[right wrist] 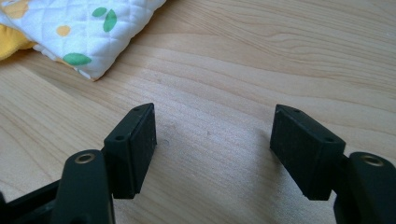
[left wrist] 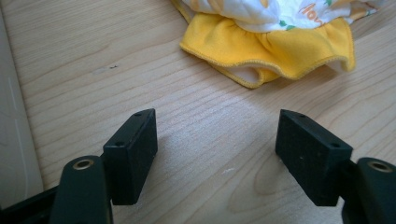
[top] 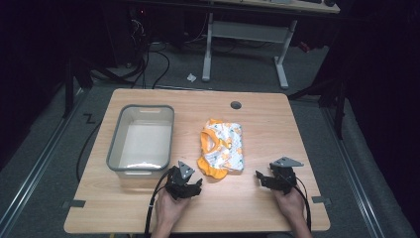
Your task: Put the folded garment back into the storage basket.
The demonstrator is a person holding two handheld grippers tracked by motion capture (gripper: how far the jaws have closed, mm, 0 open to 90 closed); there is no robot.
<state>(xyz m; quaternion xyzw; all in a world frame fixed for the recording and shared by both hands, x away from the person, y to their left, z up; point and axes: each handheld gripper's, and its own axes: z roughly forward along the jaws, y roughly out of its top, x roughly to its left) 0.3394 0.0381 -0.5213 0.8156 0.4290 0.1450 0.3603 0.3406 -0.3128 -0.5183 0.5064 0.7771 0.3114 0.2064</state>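
Observation:
A folded cloth garment point(top: 222, 147), white quilted with orange and green prints and a yellow ruffled hem, lies in the middle of the wooden table point(top: 257, 208). Its yellow hem point(left wrist: 271, 51) sits just beyond my left gripper point(left wrist: 217, 142), whose jaws stand wide apart over bare wood. My left gripper point(top: 193, 184) rests near the table's front, left of the garment's near end. A white quilted corner point(right wrist: 88, 42) lies off to the upper left of my right gripper point(right wrist: 212, 144), also open with nothing between its jaws. In the high view my right gripper point(top: 265, 178) sits to the garment's right.
A grey plastic bin point(top: 141, 141) with nothing in it stands on the table's left half, its wall point(left wrist: 11, 140) close beside my left gripper. A round cable hole point(top: 236, 105) is near the far edge. Beyond the table stand a desk frame point(top: 245, 44) and floor cables.

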